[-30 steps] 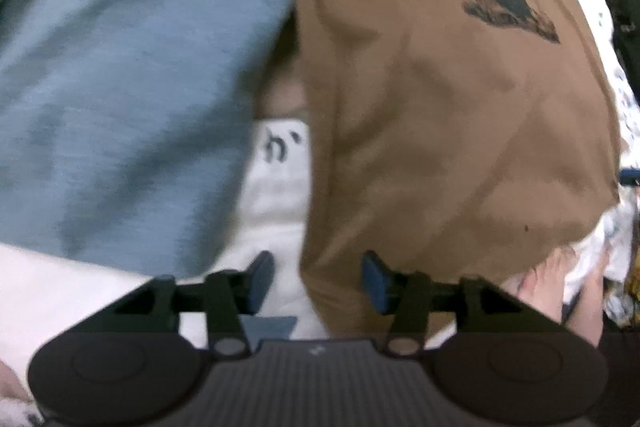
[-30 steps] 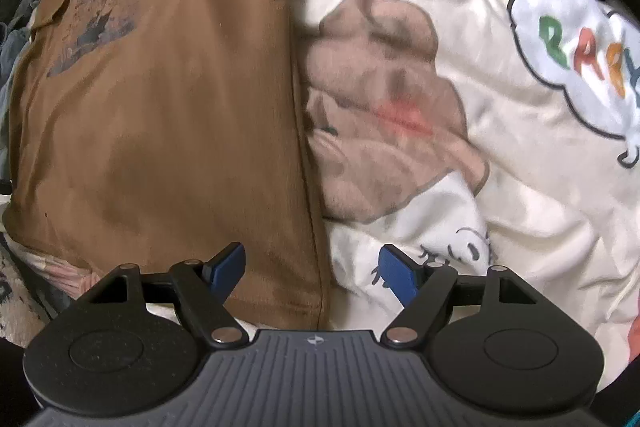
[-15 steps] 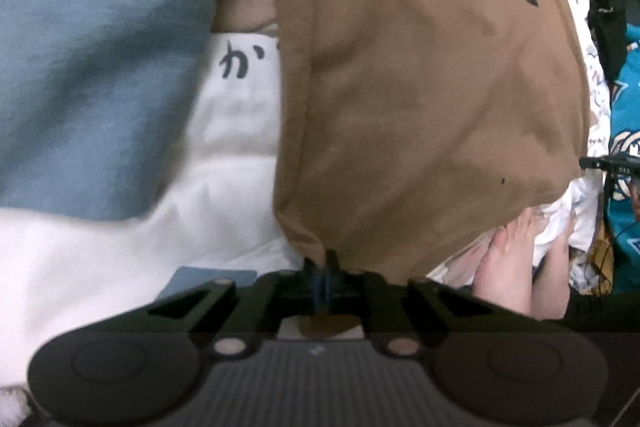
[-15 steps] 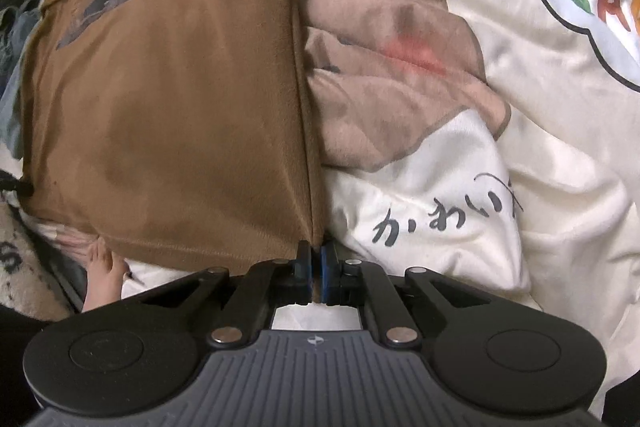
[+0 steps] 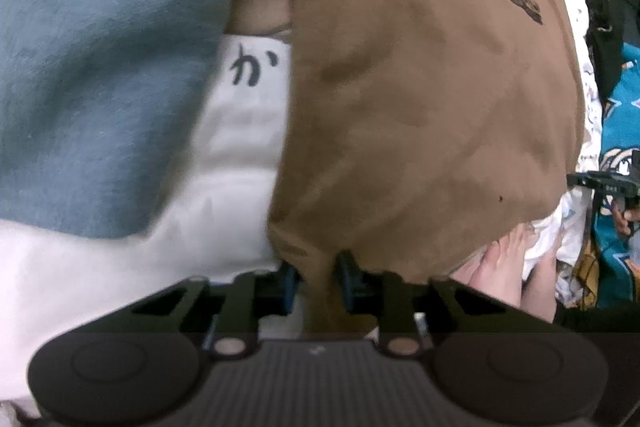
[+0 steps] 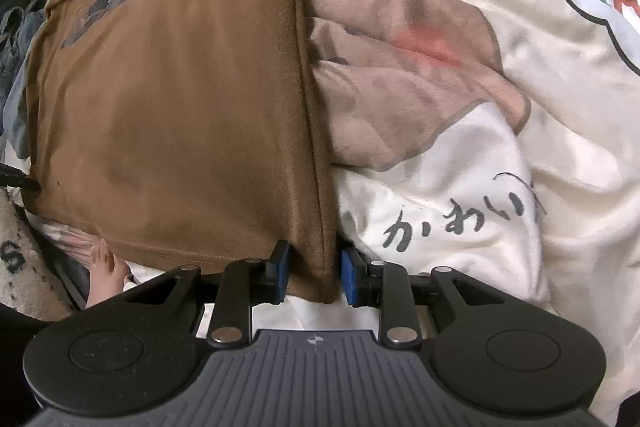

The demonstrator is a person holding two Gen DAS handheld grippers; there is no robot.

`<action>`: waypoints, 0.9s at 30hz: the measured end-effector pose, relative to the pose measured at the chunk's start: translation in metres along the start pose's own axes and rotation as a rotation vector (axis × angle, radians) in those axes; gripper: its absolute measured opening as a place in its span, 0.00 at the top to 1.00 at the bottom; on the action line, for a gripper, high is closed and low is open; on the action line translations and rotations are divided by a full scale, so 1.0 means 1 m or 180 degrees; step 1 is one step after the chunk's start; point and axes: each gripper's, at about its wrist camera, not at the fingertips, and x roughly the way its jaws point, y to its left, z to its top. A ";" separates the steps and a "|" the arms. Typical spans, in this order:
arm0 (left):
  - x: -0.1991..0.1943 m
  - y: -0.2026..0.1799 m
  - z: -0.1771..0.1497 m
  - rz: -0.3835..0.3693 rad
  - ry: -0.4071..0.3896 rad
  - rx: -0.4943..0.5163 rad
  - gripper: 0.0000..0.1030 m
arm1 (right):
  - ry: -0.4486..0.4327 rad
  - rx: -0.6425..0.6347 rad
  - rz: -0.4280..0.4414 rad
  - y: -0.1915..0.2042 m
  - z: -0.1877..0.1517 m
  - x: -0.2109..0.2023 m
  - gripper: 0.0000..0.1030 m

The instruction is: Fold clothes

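A brown T-shirt (image 5: 420, 115) with a dark print lies flat on the bed, its hem toward me. My left gripper (image 5: 316, 279) pinches the hem's left corner; its jaws are opening a little, but the bunched fabric still fills the gap and both pads touch it. In the right wrist view the same brown T-shirt (image 6: 172, 107) fills the left half. My right gripper (image 6: 314, 277) straddles its right hem corner. Its jaws are opening too, and a thin gap shows between the cloth and the right pad.
A cream bedsheet (image 6: 460, 187) with cartoon prints and writing lies under everything. A blue garment (image 5: 92, 67) lies left of the shirt. A person's bare foot (image 5: 500, 267) is by the hem. A teal garment (image 5: 616, 131) and dark clothes (image 5: 604, 27) lie at the right edge.
A second ago both grippers stood wide open at the hem corners. They then closed tight on the fabric. Now both have parted again, the right one more than the left.
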 end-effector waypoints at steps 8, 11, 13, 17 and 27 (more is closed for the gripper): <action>-0.045 -0.029 -0.007 -0.0048 -0.0411 0.0174 0.98 | -0.0230 -0.0104 0.0419 0.012 0.000 -0.037 0.98; -0.060 -0.042 -0.013 -0.0164 -0.0586 0.0333 0.98 | -0.0324 -0.0214 0.0584 0.019 0.000 -0.055 0.98; -0.073 -0.043 -0.012 -0.0260 -0.0726 0.0388 0.98 | -0.0393 -0.0234 0.0679 0.021 0.002 -0.063 0.98; -0.096 -0.042 0.011 -0.0517 -0.1075 0.0317 0.98 | -0.0591 -0.0209 0.0888 0.020 0.006 -0.082 0.98; -0.106 -0.041 0.010 -0.0875 -0.1580 -0.0080 0.98 | -0.1061 0.0058 0.1154 -0.004 0.016 -0.124 0.98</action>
